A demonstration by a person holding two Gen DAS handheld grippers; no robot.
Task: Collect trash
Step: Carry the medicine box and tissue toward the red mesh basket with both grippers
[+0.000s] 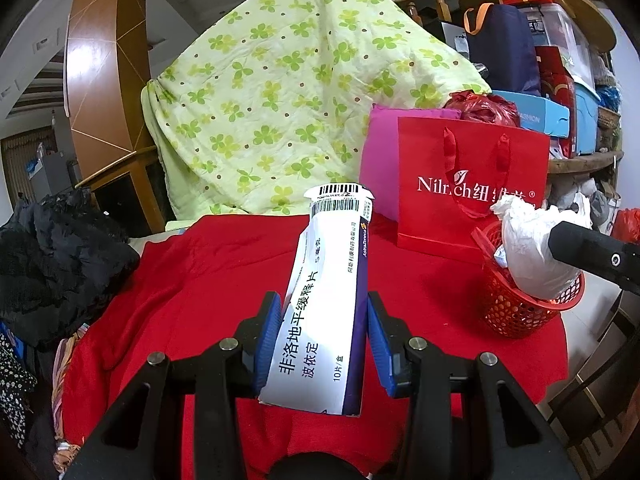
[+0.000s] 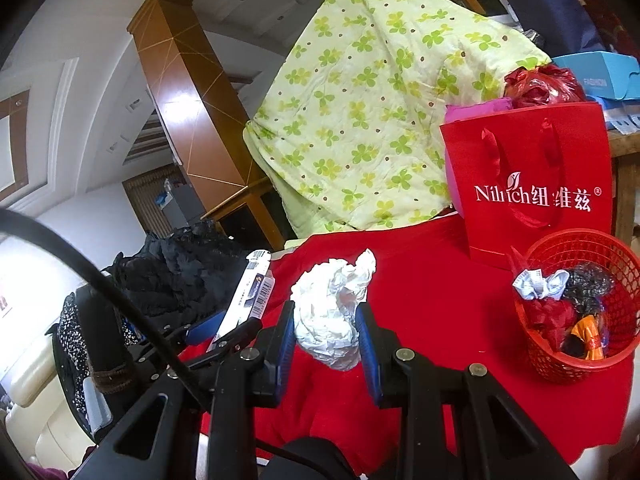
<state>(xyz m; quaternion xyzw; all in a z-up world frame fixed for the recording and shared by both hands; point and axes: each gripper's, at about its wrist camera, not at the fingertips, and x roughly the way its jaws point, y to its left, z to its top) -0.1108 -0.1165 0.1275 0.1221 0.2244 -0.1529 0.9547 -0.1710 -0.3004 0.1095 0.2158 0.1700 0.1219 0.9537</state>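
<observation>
A white-and-purple medicine box (image 1: 325, 300) is clamped between the blue pads of the left tool (image 1: 322, 344), raised above the red-covered tabletop (image 1: 200, 280). A crumpled white paper wad (image 2: 334, 312) is gripped by the right tool (image 2: 326, 344). A red mesh basket (image 2: 624, 320), holding assorted scraps, is seen beside a red gift bag (image 2: 532, 184).

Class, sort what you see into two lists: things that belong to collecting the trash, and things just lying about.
Part of the job:
medicine box in the left gripper
crumpled paper in the right gripper
red basket

Just lying about:
red gift bag
green blanket
black clothes
</observation>
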